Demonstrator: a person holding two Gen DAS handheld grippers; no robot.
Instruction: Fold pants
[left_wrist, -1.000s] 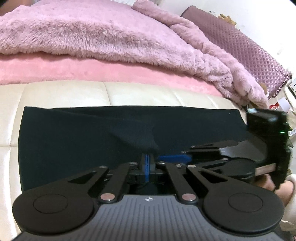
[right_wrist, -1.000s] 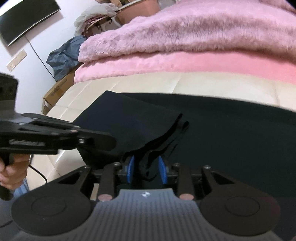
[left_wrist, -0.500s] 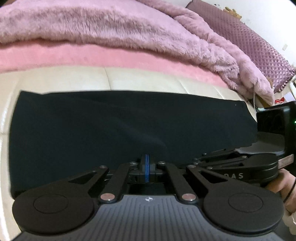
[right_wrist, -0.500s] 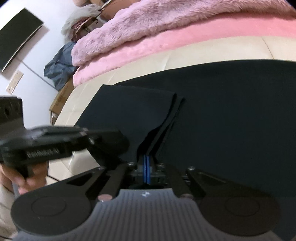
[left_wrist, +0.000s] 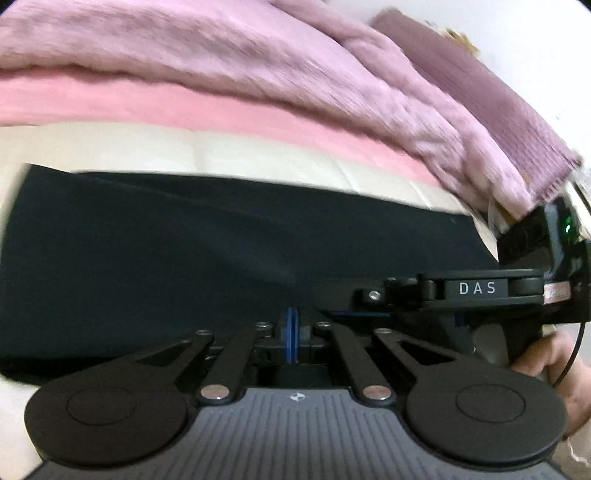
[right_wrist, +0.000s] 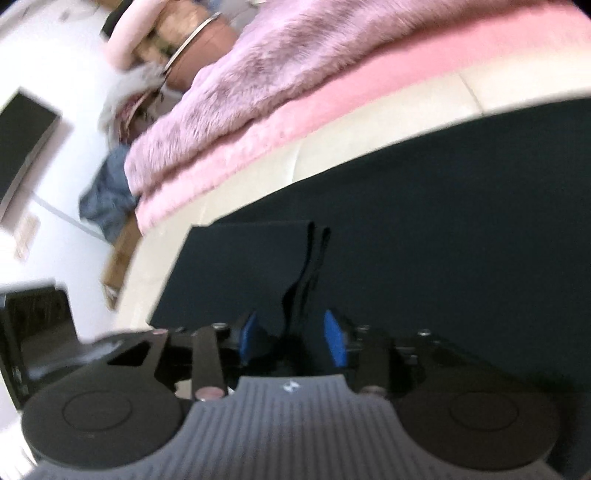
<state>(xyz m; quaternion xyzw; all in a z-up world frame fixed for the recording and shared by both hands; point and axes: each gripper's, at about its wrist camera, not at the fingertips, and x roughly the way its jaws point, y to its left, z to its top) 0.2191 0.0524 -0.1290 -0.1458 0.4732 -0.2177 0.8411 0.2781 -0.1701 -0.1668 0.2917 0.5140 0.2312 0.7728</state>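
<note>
Black pants (left_wrist: 221, 251) lie flat across a cream cushioned surface (left_wrist: 258, 155). My left gripper (left_wrist: 293, 334) is at their near edge with its blue pads pressed together; a faint crease in the cloth runs into them. My right gripper (right_wrist: 293, 332) is over the folded end of the pants (right_wrist: 251, 266). Its jaws are opening, and the blue pads (right_wrist: 334, 336) stand apart with a loose layered cloth edge between them, not pressed. In the left wrist view the right gripper's body (left_wrist: 476, 288) sits low at the right, held by a hand (left_wrist: 554, 365).
A fuzzy pink blanket (left_wrist: 221, 55) and a pink sheet (left_wrist: 147, 107) are heaped behind the pants. A purple quilted pillow (left_wrist: 480, 85) lies at the far right. Off the left end are a dark screen (right_wrist: 22, 147), blue-grey clothing (right_wrist: 107, 199) and a cardboard box (right_wrist: 118, 254).
The right gripper's pads closed on the folded edge, then came apart, and its view rolled. The cloth that the left gripper held up has sunk flat.
</note>
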